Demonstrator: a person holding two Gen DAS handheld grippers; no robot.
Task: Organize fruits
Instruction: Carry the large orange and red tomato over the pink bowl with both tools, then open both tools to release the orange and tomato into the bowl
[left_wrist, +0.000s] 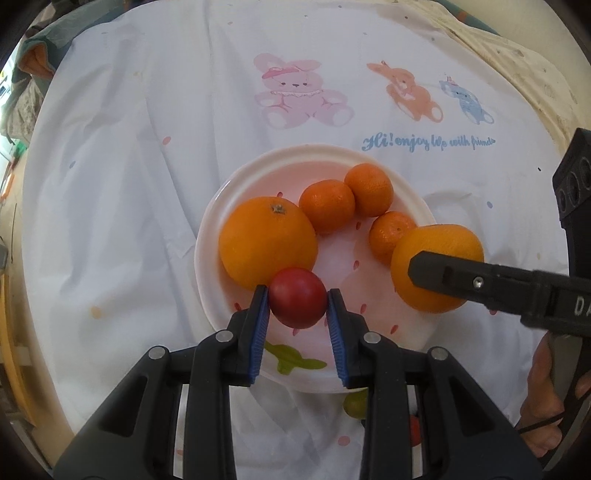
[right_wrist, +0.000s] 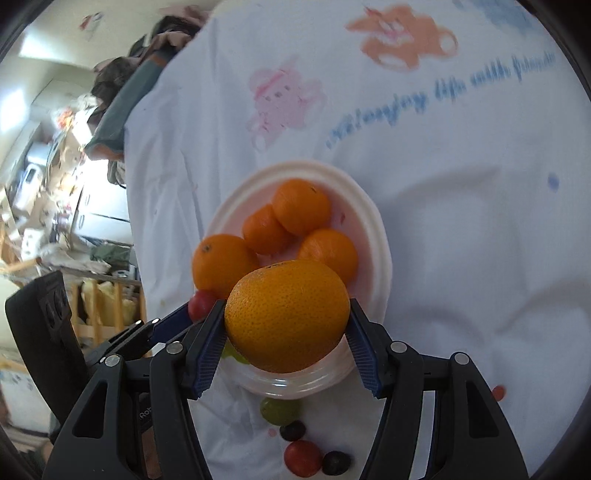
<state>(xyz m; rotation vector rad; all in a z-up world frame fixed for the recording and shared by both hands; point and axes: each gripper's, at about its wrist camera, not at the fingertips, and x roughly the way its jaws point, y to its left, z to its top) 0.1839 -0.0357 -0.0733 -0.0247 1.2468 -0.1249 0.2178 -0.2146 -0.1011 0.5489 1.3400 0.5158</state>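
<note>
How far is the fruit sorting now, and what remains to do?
Done: one orange and three tangerines lie on the plate. In hand: left tool holds a red fruit, right tool an orange, both over the plate. Left: small fruits on the cloth.

In the left wrist view, the plate (left_wrist: 221, 206) holds a large orange (left_wrist: 266, 240) at nine o'clock, three mandarins (left_wrist: 327, 205) from twelve to three, and a plum (left_wrist: 297, 297) at six, touching the orange.
</note>
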